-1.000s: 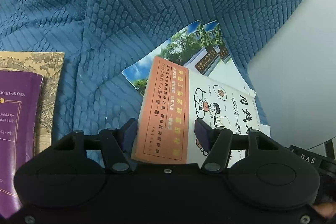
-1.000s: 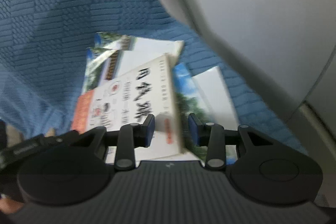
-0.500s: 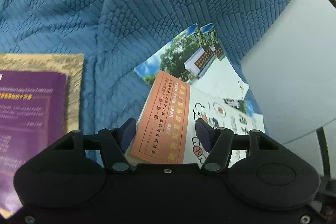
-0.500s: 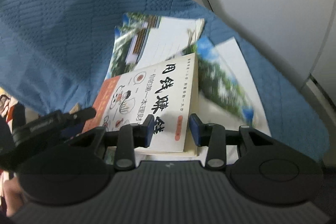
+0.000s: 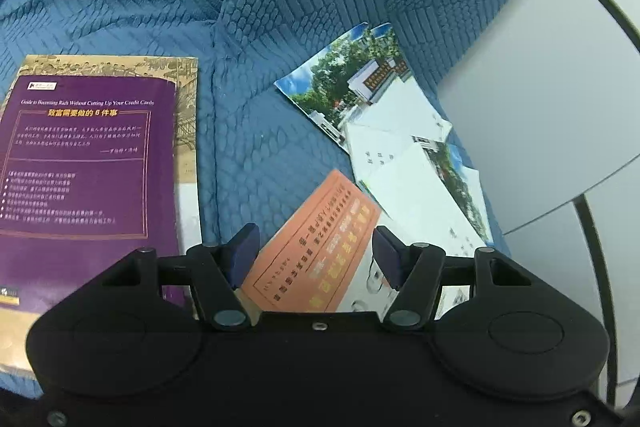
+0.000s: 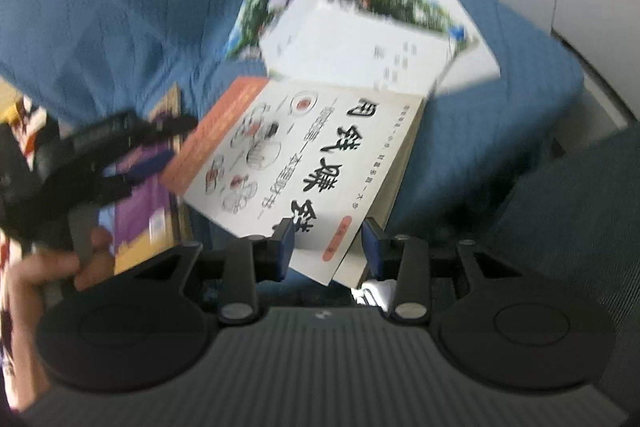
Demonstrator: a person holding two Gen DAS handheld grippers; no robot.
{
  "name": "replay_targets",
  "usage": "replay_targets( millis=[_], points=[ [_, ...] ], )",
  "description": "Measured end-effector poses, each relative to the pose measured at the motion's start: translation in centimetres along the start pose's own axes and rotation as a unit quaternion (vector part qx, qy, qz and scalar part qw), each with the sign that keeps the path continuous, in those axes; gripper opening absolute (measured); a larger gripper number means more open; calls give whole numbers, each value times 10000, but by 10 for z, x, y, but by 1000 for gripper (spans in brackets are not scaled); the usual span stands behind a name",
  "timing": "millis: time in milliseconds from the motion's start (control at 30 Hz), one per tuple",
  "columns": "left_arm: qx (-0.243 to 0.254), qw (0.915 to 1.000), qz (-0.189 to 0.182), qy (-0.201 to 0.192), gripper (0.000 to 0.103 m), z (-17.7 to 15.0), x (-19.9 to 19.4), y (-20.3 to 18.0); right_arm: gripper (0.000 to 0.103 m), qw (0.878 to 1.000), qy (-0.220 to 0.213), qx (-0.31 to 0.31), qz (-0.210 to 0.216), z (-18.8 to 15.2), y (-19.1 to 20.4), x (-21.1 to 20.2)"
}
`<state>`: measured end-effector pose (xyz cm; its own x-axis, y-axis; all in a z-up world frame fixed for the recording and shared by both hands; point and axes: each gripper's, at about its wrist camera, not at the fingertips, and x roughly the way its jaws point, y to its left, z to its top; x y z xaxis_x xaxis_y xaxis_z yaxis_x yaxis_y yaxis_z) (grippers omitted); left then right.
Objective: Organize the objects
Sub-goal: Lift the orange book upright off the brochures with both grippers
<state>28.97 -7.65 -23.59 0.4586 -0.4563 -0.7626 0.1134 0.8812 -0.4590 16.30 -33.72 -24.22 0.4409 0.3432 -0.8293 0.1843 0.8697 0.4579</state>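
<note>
Blue cloth: a quilted cover lies under everything, with a fold running up its middle.
White book: white cover with large black characters, cartoon drawings and an orange band along one end; it is raised above the cloth, tilted, with one gripper at each end.
Left gripper: set astride the orange end of the white book, which lies between its blue pads; from these views I cannot tell whether the pads press on it.
Right gripper: a narrower gap, the book's near corner and page edge between the pads; contact cannot be made out through the blur.
Hand: wrapped round the left gripper's handle, seen at the left of the right-wrist view.
Purple book: lies flat on the cloth to the left, on top of a gold-coloured book.
Booklets: photo-covered, fanned loosely on the cloth beyond the white book, near a white panel.
</note>
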Motion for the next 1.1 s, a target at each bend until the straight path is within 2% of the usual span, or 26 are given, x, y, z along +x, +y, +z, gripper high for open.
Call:
replay_targets(
  millis=[100,133,167,233,300,400,500,567,633,700,733,967,1033,1100],
  points=[
    [-85,9998,-93,-129,61,-4,-9,1,41,9997,245,-20,32,-22,6,-1],
    [-5,9999,-63,-128,57,-5,-8,-2,40,9994,325,-38,62,-29,8,-1],
    [5,9998,-176,-23,52,-7,-5,-4,39,9992,394,-39,92,-35,10,0],
    [-15,9990,-446,42,52,-10,-2,-7,36,9982,553,-40,246,-44,14,5],
    [61,9992,-387,-105,54,-14,-7,-12,36,9978,617,-57,248,-47,18,9],
    [23,9987,-344,-364,65,-20,-24,-12,35,9970,687,-144,340,-47,19,7],
    [-517,9964,-523,-413,68,-34,-43,0,37,9960,699,-213,518,-43,10,-1],
    [-869,9937,-625,-334,70,-48,-50,11,37,9957,672,-207,603,-35,-1,-6],
    [-1162,9912,-611,-196,72,-66,-57,20,44,9953,670,-104,697,-26,-12,-8],
    [-1384,9884,-616,-62,76,-80,-60,29,62,9951,661,-24,729,-13,-24,-6],
    [-1493,9868,-624,20,78,-88,-61,32,65,9957,627,-21,687,-6,-28,-6],
    [-1999,9752,-743,599,78,-122,-44,51,65,9997,72,49,235,43,-56,4],
    [-2110,9715,-778,742,78,-128,-37,52,62,9996,58,147,252,49,-63,13],
    [-2182,9687,-844,832,77,-130,-30,51,52,9994,75,158,309,50,-66,19]
  ],
)
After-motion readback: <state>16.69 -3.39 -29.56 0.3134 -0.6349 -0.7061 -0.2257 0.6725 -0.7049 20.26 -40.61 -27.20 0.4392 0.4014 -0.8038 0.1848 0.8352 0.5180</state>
